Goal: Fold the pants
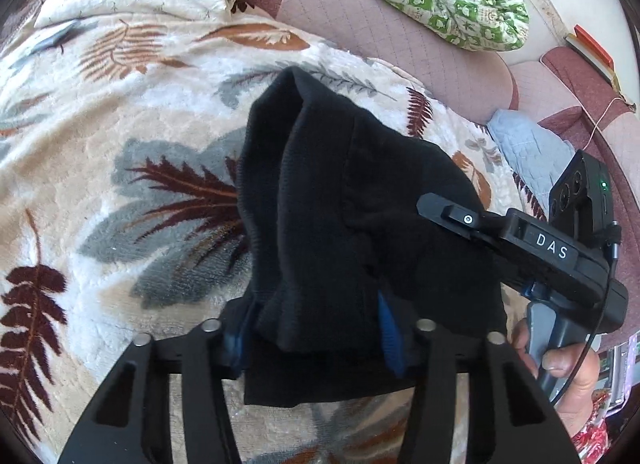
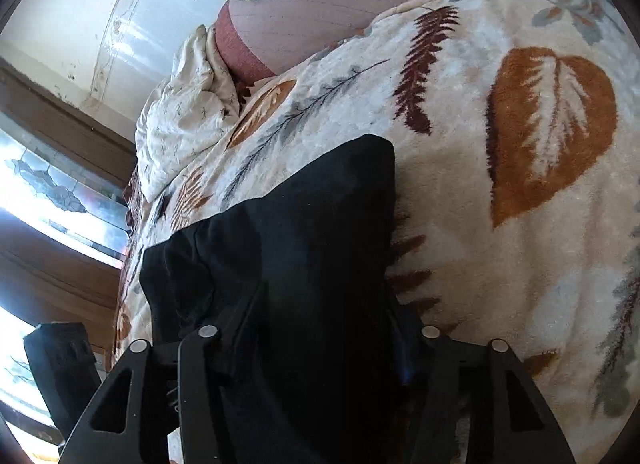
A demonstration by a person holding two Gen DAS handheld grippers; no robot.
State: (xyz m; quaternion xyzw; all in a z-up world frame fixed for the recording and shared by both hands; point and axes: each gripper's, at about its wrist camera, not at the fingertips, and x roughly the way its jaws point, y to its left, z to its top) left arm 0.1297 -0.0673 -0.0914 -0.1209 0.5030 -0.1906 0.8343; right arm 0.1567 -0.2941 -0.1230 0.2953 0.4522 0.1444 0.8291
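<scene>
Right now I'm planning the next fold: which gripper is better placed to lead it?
Left, probably. The left gripper clamps a bunched edge of the black knit pants with the leaf-patterned fleece blanket open ahead. The right gripper also grips cloth, but its pads are hidden.

You have the black pants bunched in loose folds, one end lifted off the leaf-patterned blanket, the rest draped on it.

"das" in white (capitals) on the right claw.
</scene>
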